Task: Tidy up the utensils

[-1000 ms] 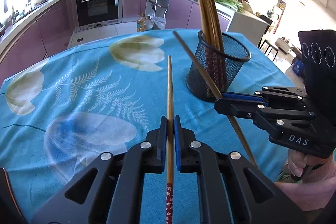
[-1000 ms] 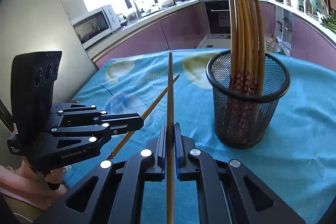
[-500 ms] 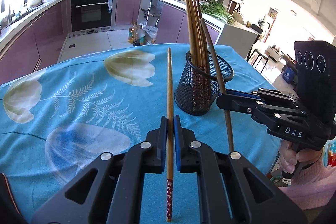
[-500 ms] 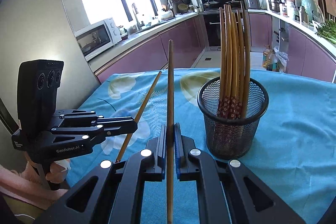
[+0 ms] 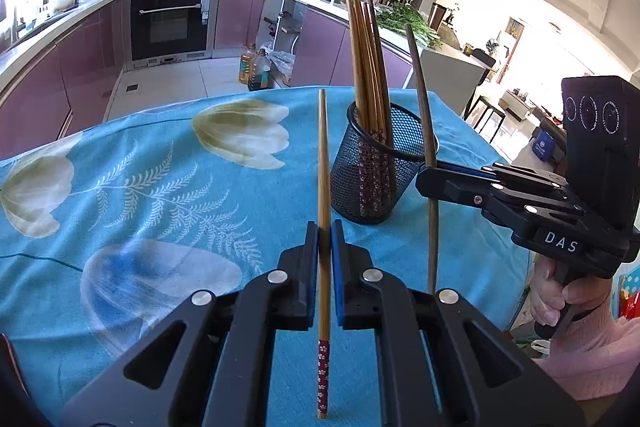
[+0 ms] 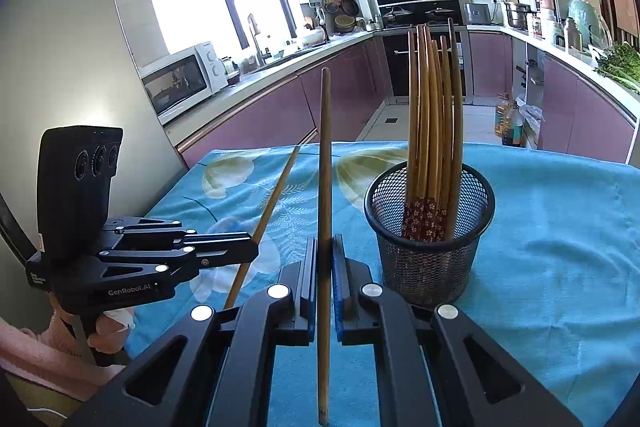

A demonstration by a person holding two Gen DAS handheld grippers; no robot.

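A black mesh cup [image 5: 378, 183] [image 6: 430, 239] stands on the blue flowered tablecloth [image 5: 160, 195] with several wooden chopsticks [image 5: 366, 67] [image 6: 434, 115] upright in it. My left gripper [image 5: 325, 229] [image 6: 256, 245] is shut on one chopstick [image 5: 323, 163] [image 6: 266, 223], its red flowered end towards the camera. My right gripper [image 6: 325, 245] [image 5: 424, 175] is shut on another chopstick [image 6: 325, 163] [image 5: 422, 115], held almost upright just right of the cup in the left wrist view.
The table [image 6: 560, 227] ends close beyond the cup. Behind it lie the kitchen floor, purple cabinets [image 5: 320, 43], an oven [image 5: 172, 23] and oil bottles [image 5: 256, 67]. A person's hands in pink sleeves [image 5: 588, 347] [image 6: 40, 351] hold both grippers.
Both views have lifted, so the cup now sits lower and farther off. The right gripper's chopstick has swung from a steep slant to almost upright beside the cup.
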